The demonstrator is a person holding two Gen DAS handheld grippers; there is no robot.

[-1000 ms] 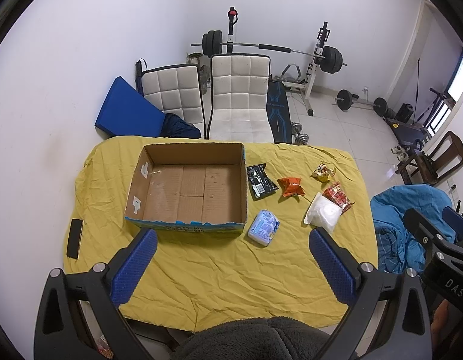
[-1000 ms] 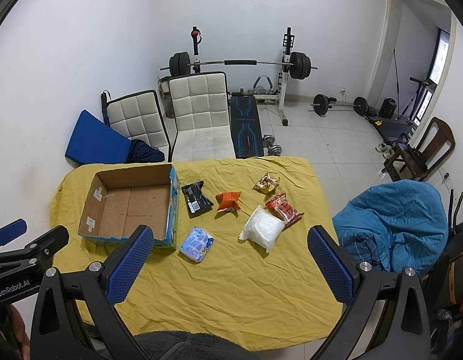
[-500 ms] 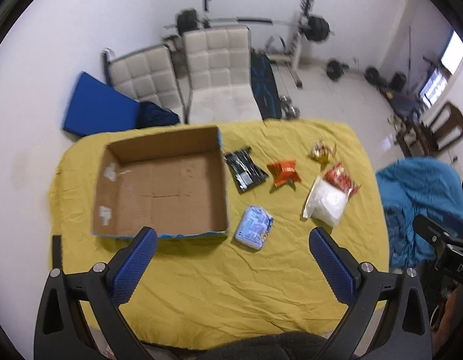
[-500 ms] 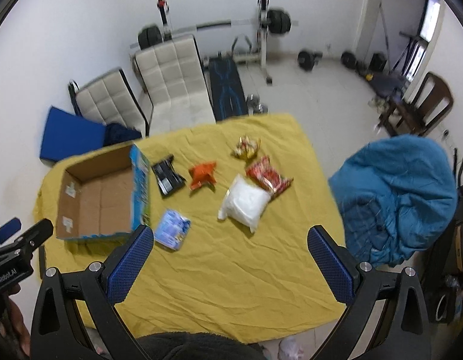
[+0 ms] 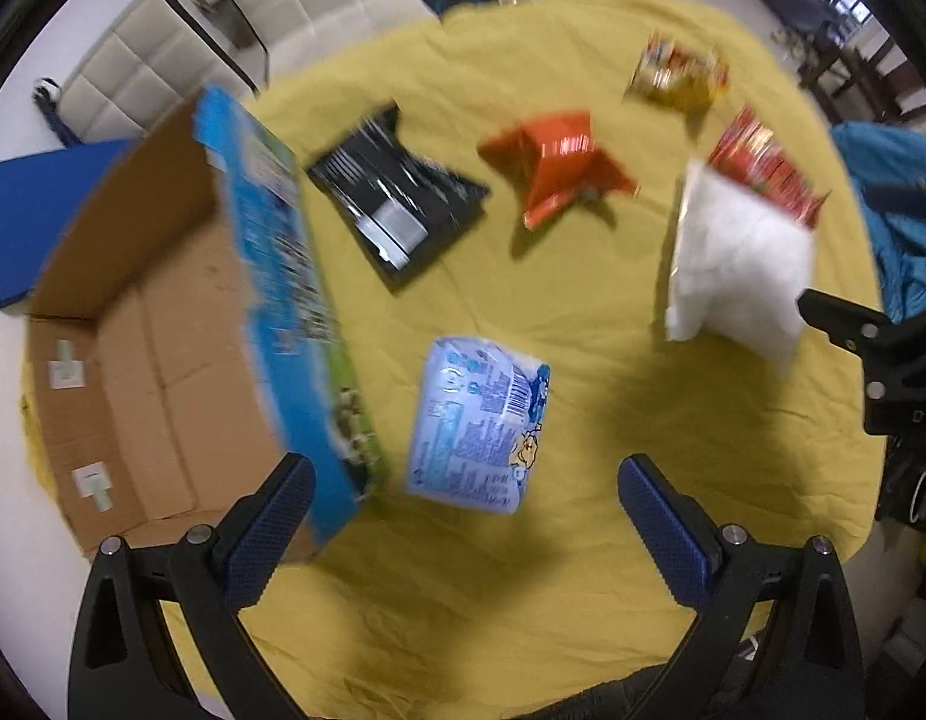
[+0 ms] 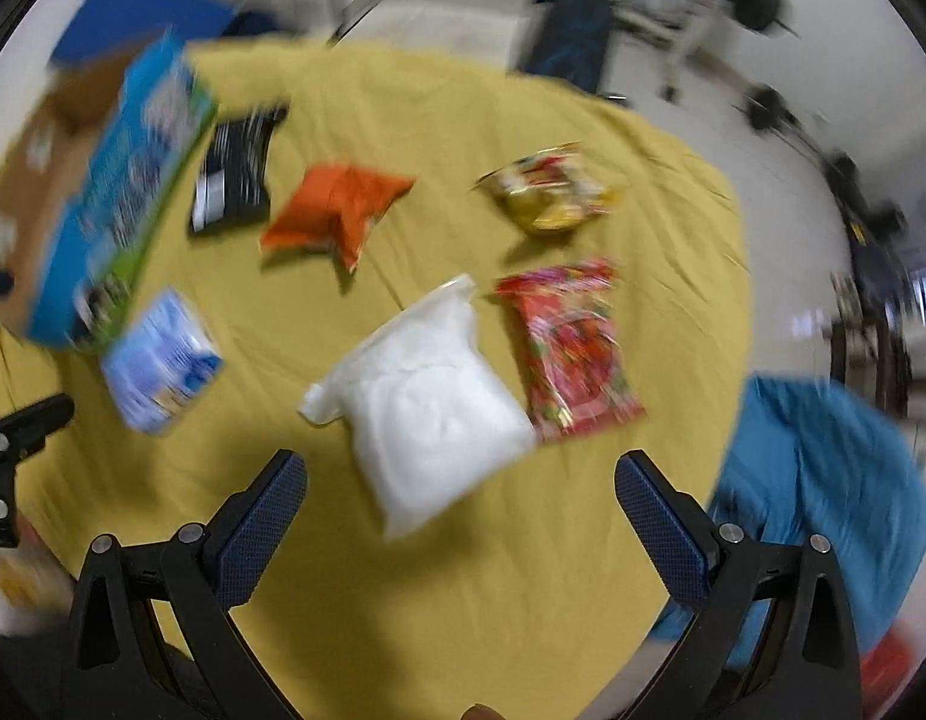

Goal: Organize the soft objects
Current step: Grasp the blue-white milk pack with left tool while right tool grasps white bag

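Soft packets lie on the yellow cloth-covered table (image 5: 583, 570). My left gripper (image 5: 466, 495) is open and empty, just above a light blue packet (image 5: 478, 423), beside an open cardboard box (image 5: 163, 324). A black packet (image 5: 397, 198), an orange packet (image 5: 556, 165), a white bag (image 5: 739, 264), a red packet (image 5: 763, 162) and a gold packet (image 5: 679, 69) lie farther back. My right gripper (image 6: 460, 489) is open and empty, over the near end of the white bag (image 6: 427, 396), with the red packet (image 6: 568, 348) to its right.
White chairs (image 5: 181, 42) stand behind the table. A blue bundle (image 6: 823, 498) sits off the table's right edge. The right gripper's body (image 5: 883, 354) shows in the left wrist view. Gym equipment (image 6: 733, 0) stands on the floor beyond.
Both grippers have dropped down and forward toward the table. The packets now look much larger; the left is over the blue packet, the right over the white bag. Both stay open.
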